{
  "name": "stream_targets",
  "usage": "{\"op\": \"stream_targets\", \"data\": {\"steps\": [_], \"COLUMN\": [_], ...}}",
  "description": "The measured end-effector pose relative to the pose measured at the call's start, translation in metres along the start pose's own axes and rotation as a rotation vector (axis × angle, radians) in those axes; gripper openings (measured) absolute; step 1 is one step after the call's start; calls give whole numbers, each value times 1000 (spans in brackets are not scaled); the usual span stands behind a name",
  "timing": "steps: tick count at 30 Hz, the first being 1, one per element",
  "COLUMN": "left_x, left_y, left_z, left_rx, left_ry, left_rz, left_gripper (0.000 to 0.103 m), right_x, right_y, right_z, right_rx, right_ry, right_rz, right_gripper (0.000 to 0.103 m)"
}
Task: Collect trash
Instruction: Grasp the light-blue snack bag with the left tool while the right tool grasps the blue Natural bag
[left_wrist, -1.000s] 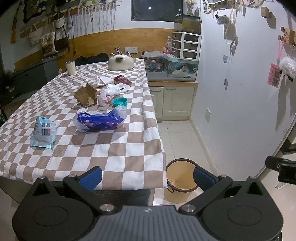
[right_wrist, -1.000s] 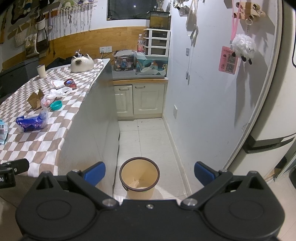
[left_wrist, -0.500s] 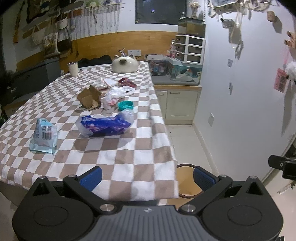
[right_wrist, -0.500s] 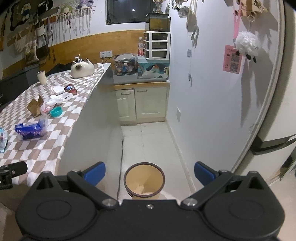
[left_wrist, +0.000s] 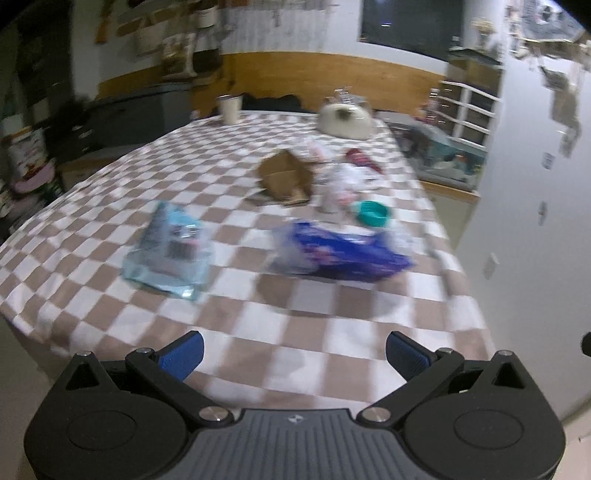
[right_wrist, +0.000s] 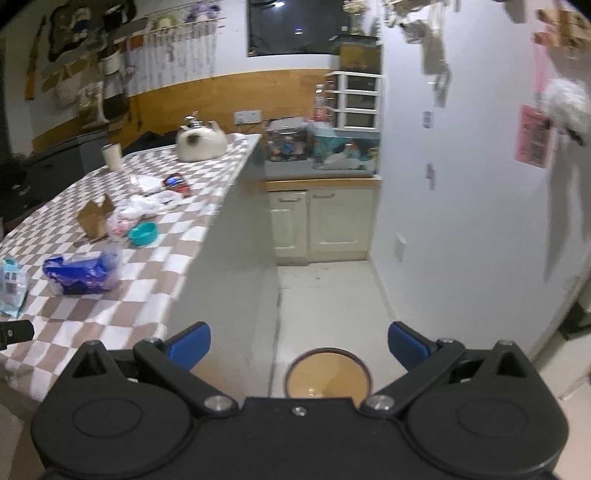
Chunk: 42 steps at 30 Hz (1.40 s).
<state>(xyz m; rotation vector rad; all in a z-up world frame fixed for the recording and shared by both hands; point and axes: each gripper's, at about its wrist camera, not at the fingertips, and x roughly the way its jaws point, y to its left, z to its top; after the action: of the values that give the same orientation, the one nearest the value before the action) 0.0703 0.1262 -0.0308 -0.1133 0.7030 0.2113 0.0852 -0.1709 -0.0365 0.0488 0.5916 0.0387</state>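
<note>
Both tongs are spread wide and hold nothing. Left tongs (left_wrist: 293, 350) hover over the near edge of the checkered tabletop (left_wrist: 258, 332), with bare cloth between them and the blue wrapper (left_wrist: 343, 251) and pale blue packet (left_wrist: 170, 254) farther in. Right tongs (right_wrist: 299, 343) hang over open floor (right_wrist: 328, 291) right of the tabletop, above the bin (right_wrist: 327, 373), whose contents cannot be made out.

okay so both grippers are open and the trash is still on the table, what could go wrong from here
1. The blue wrapper is a loose, crinkly film bag; the left hand-held gripper might pinch only a fold and drop it.
2. The bin sits on the floor beside the table's edge, so a release from table height could miss it.
3. The teal bowl lies right behind the wrapper and could get knocked.
</note>
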Motion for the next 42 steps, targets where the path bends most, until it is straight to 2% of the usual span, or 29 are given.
{"op": "stream_targets", "data": {"steps": [6, 12, 17, 21, 23, 25, 31, 33, 35, 38, 42], "left_x": [26, 49, 69, 72, 73, 74, 71, 70, 69, 68, 72], "left_y": [45, 75, 82, 83, 84, 86, 94, 99, 104, 105, 107], "left_z": [7, 8, 6, 3, 1, -1, 1, 4, 10, 22, 39], "left_rx": [-52, -90, -75, -51, -37, -36, -3, 10, 39, 101, 173], "left_ry": [23, 46, 59, 5, -19, -29, -17, -44, -68, -96, -135], "left_rz": [90, 145, 152, 132, 117, 103, 51, 32, 23, 18, -5], "left_gripper": [103, 103, 103, 103, 103, 103, 103, 103, 103, 103, 103], "right_x": [30, 51, 71, 86, 97, 109, 154, 165, 179, 191, 185], "right_y": [36, 77, 108, 131, 143, 154, 171, 168, 166, 165, 160], "right_z": [10, 23, 43, 63, 73, 84, 99, 98, 97, 90, 77], "right_rx": [-19, -87, -122, -160, -178, -186, -177, -144, -103, -74, -92], "right_ry": [1, -28, -51, -72, -77, -53, 8, 35, 99, 195, 258], "right_rz": [99, 211, 352, 411, 490, 557, 678, 736, 812, 862, 908], "right_gripper": [103, 103, 103, 103, 103, 103, 102, 94, 84, 76, 72]}}
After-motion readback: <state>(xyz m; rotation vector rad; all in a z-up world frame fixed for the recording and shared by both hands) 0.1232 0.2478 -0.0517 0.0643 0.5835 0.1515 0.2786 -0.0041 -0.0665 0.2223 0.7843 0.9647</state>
